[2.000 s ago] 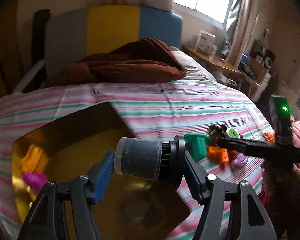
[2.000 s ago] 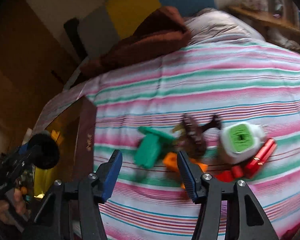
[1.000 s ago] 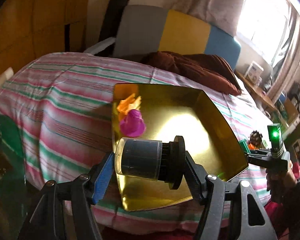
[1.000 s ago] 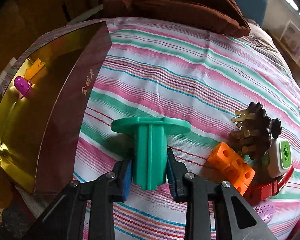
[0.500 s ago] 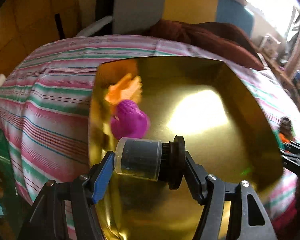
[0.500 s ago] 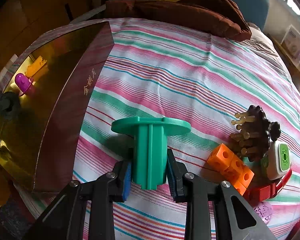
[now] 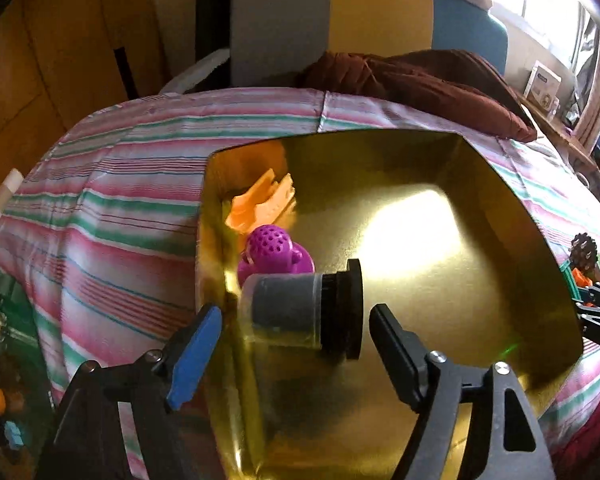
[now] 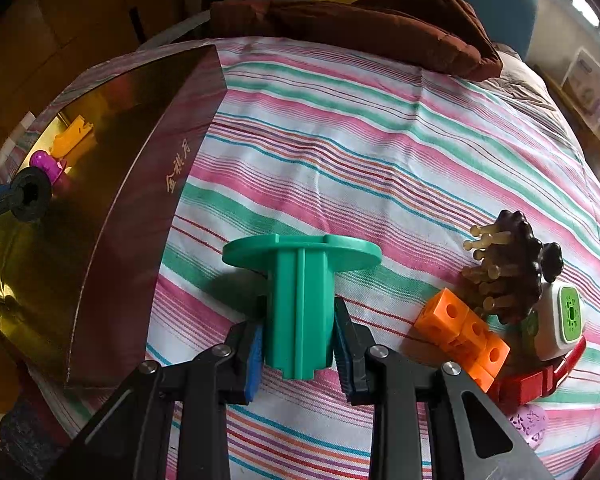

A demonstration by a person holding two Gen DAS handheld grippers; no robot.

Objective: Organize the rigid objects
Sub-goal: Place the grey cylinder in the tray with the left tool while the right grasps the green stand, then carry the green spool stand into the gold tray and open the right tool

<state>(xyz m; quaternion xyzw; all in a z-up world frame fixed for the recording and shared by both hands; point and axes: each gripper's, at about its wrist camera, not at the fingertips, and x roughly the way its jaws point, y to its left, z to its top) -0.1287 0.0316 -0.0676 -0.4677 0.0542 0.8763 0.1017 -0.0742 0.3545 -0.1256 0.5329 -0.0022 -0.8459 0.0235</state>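
Note:
My left gripper (image 7: 296, 340) is open over the near left corner of the gold box (image 7: 480, 280). A grey cylinder with a black flanged end (image 7: 304, 312) lies between the spread fingers, apart from both pads, beside a purple perforated toy (image 7: 274, 254) and an orange piece (image 7: 264, 200). My right gripper (image 8: 300, 344) is shut on a green flanged spool (image 8: 300, 288) above the striped bedspread (image 8: 340, 140), right of the box (image 8: 140, 208). The cylinder's black end (image 8: 30, 194) shows at the far left of the right wrist view.
To the right of the spool lie orange cubes (image 8: 460, 332), a brown spiky piece (image 8: 508, 276), a white and green item (image 8: 560, 320), a red piece (image 8: 540, 376) and a lilac piece (image 8: 528, 424). A brown blanket (image 8: 360, 20) lies at the bed's head.
My left gripper has opened and let go of the grey cylinder, which now sits in the gold box. My right gripper has stayed shut on the green spool, barely moving.

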